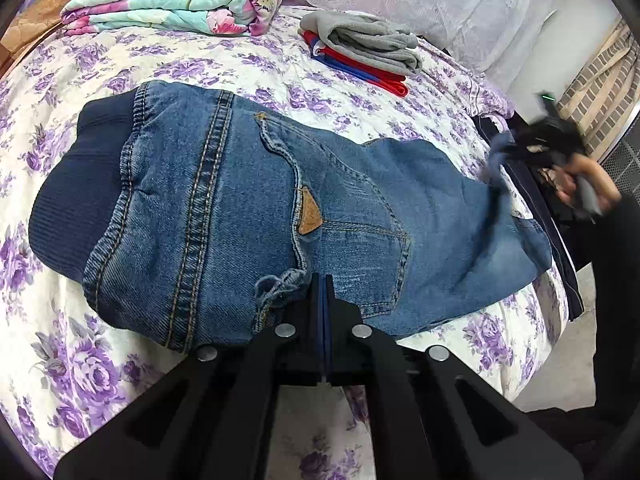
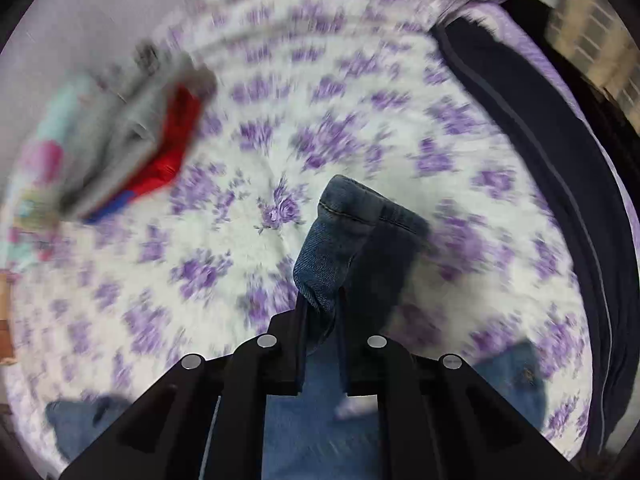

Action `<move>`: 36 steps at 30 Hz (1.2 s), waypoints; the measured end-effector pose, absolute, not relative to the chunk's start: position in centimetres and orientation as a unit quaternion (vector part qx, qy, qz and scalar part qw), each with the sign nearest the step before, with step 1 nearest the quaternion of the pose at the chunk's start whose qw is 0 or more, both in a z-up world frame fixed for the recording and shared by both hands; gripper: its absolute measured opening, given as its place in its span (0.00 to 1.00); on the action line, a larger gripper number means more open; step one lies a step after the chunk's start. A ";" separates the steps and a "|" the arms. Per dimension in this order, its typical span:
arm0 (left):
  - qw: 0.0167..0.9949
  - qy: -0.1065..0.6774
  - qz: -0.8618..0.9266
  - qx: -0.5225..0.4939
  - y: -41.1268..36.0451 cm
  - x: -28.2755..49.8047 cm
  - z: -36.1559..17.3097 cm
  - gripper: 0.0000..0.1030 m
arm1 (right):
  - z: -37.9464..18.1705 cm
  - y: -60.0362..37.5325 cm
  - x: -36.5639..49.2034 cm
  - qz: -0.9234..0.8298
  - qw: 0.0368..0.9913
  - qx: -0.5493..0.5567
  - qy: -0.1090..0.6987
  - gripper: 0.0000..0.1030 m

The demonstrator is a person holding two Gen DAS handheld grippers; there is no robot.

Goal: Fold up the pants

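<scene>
Broadly, the bed (image 1: 248, 60) is carrying everything here, its purple-flowered cover spreading under the jeans (image 1: 224, 208), which are lying across it with their long axis running side to side in the left wrist view: the dark ribbed waistband (image 1: 76, 196) is pointing left and the legs are trailing off to the right, toward the bed's edge. Farther back, a flowered quilt (image 1: 172, 0) is sitting folded, and a small stack of clothes (image 1: 360, 52), grey over red and blue, is resting well apart from the jeans. A dark garment (image 2: 540, 152) is draping along the bed's right side.

Nearer in, the left tool (image 1: 325, 284) is sitting at the near edge of the seat, close to the back pocket (image 1: 360, 248); its jaws are pressed together, with a loose belt loop lying just beside them, though whether they are pinching denim I cannot tell. The right tool (image 2: 322, 304) is at the leg end, pinching a bunched hem (image 2: 352, 216) that is standing up above its jaws; that view is smeared with motion blur, and in the left view the same tool (image 1: 536, 148) is showing as a blur off to the right.

So the coming fold is turning on that axis: the right tool is holding the far leg end, the waistband is lying leftward from it, and the left tool is the nearer one to the seat, seemingly anchoring it.
</scene>
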State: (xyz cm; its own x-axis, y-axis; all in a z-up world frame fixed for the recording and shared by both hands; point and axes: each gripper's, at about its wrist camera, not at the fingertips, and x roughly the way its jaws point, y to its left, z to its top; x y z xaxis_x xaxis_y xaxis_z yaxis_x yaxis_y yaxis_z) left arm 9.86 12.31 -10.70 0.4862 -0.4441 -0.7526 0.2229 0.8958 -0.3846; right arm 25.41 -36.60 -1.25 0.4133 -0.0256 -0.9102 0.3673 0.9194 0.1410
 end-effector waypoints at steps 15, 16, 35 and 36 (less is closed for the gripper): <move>0.827 0.510 -0.221 -0.079 11.8 11.1 -9.9 0.01 | -11.3 -45.7 4.4 -0.098 0.816 0.343 0.456 0.12; 0.827 0.513 -0.217 -0.072 11.6 11.1 -9.6 0.01 | -11.2 -45.6 4.2 -0.090 0.824 0.334 0.449 0.15; 0.806 0.531 -0.261 -0.020 0.3 14.2 -8.5 0.11 | -1.7 -23.0 14.9 0.232 0.853 0.027 0.467 0.50; 0.790 0.557 -0.255 -0.023 0.0 14.6 -10.4 0.11 | -2.0 -20.9 16.3 0.259 0.840 0.008 0.477 0.50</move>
